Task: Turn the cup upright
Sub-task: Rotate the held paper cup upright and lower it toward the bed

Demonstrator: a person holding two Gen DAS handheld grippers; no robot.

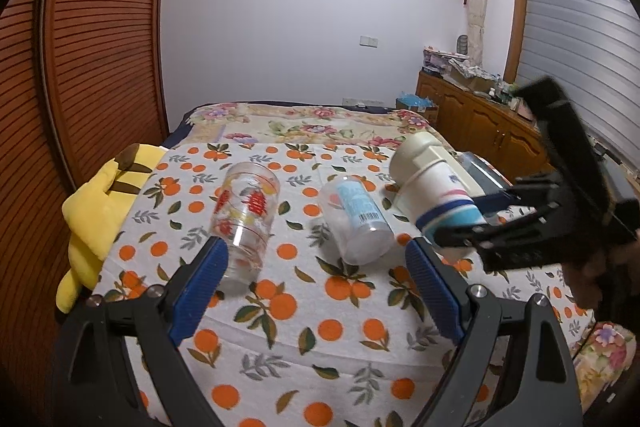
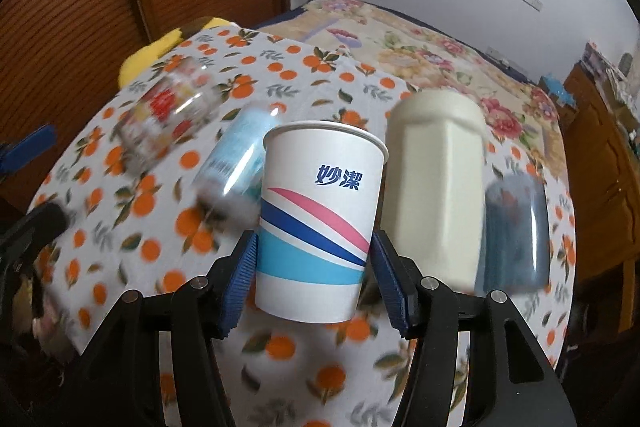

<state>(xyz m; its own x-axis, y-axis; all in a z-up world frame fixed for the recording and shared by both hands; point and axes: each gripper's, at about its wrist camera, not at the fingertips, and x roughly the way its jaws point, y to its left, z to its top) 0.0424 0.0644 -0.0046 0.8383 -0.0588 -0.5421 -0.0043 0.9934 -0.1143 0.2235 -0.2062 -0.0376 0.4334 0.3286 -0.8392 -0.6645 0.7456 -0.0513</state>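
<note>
My right gripper (image 2: 314, 255) is shut on a white paper cup (image 2: 320, 219) with blue and pink stripes, held off the cloth with its rim towards the far side. In the left wrist view the same cup (image 1: 442, 199) hangs tilted in the right gripper (image 1: 460, 223) at the right. My left gripper (image 1: 316, 267) is open and empty above the orange-print cloth (image 1: 280, 347). A printed glass (image 1: 246, 223) lies on its side by its left finger. A clear plastic cup with a blue label (image 1: 356, 223) lies on its side between the fingers, farther off.
A cream mug (image 2: 436, 187) and a dark blue cup (image 2: 514, 235) lie on their sides at the right. A yellow plush toy (image 1: 100, 215) sits at the cloth's left edge. A louvred wooden door (image 1: 88, 47) stands left, a wooden cabinet (image 1: 480, 123) right.
</note>
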